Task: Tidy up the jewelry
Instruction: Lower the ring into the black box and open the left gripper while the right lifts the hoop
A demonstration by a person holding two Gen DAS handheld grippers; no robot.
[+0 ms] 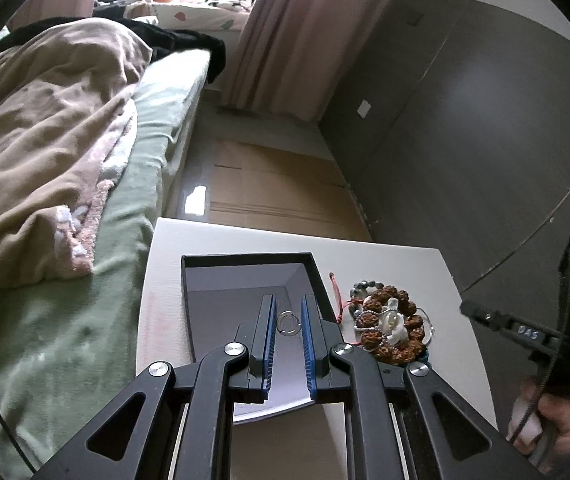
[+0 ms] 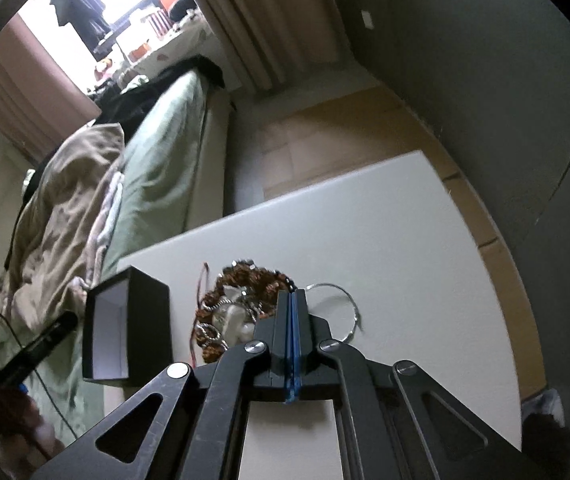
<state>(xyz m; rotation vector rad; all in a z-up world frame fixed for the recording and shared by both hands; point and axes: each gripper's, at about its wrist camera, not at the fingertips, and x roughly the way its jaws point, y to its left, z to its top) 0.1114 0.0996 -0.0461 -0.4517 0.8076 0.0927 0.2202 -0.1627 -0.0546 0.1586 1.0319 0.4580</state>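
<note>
A black open box (image 1: 245, 276) with a pale inside stands on the white table (image 1: 385, 256). A small silver ring (image 1: 288, 323) lies on the box floor between the tips of my open left gripper (image 1: 288, 312), which reaches into the box. A pile of jewelry (image 1: 389, 324), brown bead bracelets, a clear crystal piece, chains and a red cord, lies right of the box. In the right wrist view my right gripper (image 2: 292, 298) is shut, its tips at the near edge of the pile (image 2: 241, 304) beside a thin silver hoop (image 2: 345, 312). The box (image 2: 129, 332) shows at left.
A bed (image 1: 85, 200) with green sheet and a tan blanket lies left of the table. Flattened cardboard (image 1: 277, 184) covers the floor beyond. A dark wall (image 1: 465, 140) runs along the right. The right gripper's handle and hand (image 1: 557, 360) show at the table's right edge.
</note>
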